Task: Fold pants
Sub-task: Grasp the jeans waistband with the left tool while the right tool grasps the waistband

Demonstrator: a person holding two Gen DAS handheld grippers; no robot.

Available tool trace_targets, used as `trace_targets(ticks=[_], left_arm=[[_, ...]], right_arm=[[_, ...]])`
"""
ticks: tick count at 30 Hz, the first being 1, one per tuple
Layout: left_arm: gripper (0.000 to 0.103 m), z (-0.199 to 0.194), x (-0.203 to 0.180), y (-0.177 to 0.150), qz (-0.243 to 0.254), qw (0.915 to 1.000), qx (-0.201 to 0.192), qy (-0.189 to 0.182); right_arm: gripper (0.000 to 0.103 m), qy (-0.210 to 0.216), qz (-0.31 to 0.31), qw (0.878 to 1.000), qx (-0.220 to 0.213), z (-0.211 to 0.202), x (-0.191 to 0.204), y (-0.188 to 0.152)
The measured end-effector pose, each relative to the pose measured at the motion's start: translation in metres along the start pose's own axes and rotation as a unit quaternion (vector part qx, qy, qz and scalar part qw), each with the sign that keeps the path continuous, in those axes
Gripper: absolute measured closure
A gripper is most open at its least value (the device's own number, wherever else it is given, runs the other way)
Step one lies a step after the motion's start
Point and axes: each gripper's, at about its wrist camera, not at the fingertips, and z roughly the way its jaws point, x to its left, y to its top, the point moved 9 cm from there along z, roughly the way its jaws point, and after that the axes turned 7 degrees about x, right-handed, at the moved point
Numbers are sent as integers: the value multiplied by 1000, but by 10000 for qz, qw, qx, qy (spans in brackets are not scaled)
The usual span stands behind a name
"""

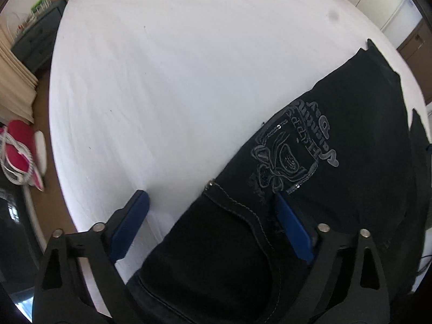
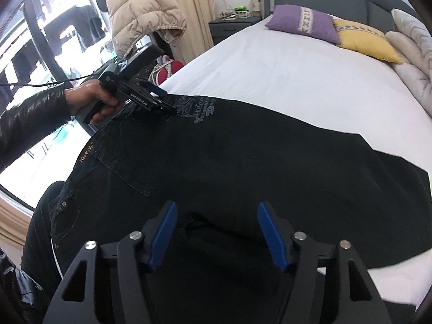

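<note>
Black pants point(image 2: 243, 156) with a grey embroidered emblem point(image 1: 291, 151) lie spread on the white bed point(image 1: 162, 81). In the left wrist view the pants point(image 1: 337, 135) run from bottom centre to upper right. My left gripper point(image 1: 210, 197) is open, straddling the upper edge of the pants near the pocket seam, one blue finger point(image 1: 132, 221) over the sheet, the other on the fabric. It also shows in the right wrist view point(image 2: 164, 100), held by a hand. My right gripper point(image 2: 217, 210) is open just above the near edge of the pants.
Purple pillow point(image 2: 302, 21) and yellow pillow point(image 2: 364, 40) lie at the head of the bed, with a folded white quilt point(image 2: 413, 54) beside them. A nightstand point(image 2: 232, 24) stands by the bed. A beige puffer jacket point(image 2: 143, 16) hangs at left. Red slippers point(image 1: 19, 151) lie on the floor.
</note>
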Motion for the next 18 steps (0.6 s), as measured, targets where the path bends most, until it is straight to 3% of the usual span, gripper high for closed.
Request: trace_targets(ticks=[3, 4, 5, 8, 18], left_arm=[[49, -2, 0, 5, -37, 9999, -8, -122], [74, -5, 0, 8, -69, 9998, -73, -155], [83, -10, 1, 10, -103, 9997, -142, -184], [94, -19, 2, 6, -125, 9990, -423, -18], [98, -85, -24, -51, 96, 9864, -1642, 76]], right_arm=[[43, -3, -65, 10000, 30, 4, -2, 9], [45, -3, -84, 10000, 34, 5, -2, 12], [46, -16, -120, 9999, 25, 6, -2, 16], [46, -62, -261, 9996, -4, 4, 2, 29], [57, -375, -1194, 9921, 13, 0, 26, 80]])
